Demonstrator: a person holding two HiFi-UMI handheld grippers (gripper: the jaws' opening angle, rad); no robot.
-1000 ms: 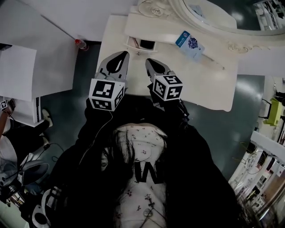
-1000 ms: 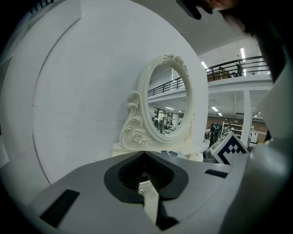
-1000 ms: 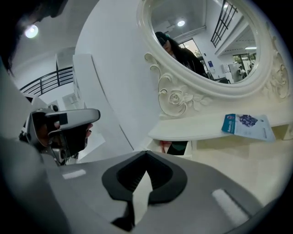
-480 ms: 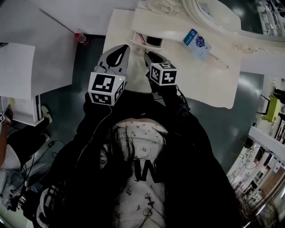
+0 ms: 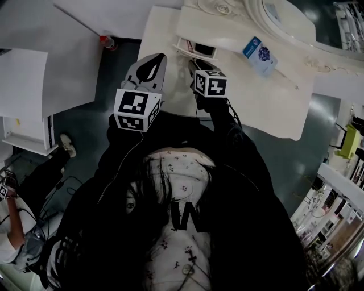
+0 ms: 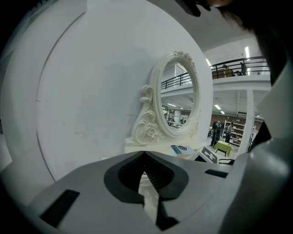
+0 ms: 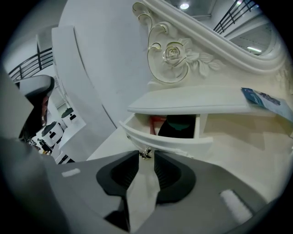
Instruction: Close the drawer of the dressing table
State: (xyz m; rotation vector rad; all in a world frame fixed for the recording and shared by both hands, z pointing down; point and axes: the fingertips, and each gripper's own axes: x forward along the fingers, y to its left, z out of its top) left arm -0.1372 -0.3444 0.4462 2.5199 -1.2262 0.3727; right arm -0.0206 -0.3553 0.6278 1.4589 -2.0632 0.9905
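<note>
Right gripper (image 7: 146,152), slightly spread, flanks the knob (image 7: 145,153) of the open drawer (image 7: 161,140); left gripper (image 6: 144,153) is pressed together.

Two grippers held out over a cream dressing table (image 5: 267,102), seen from above

The left gripper (image 5: 160,57) hangs over the table's near left edge, its jaws tapering to a point; the right gripper (image 5: 194,62) reaches towards a small drawer (image 5: 196,50) that stands pulled out under the raised shelf, its tip close to the drawer's front; a blue packet (image 5: 260,54) lies on the top to the right, beside the carved mirror frame (image 5: 223,7); the person's dark sleeves and patterned top fill the lower half; a small red-topped item (image 5: 106,41) sits left of the table.
</note>
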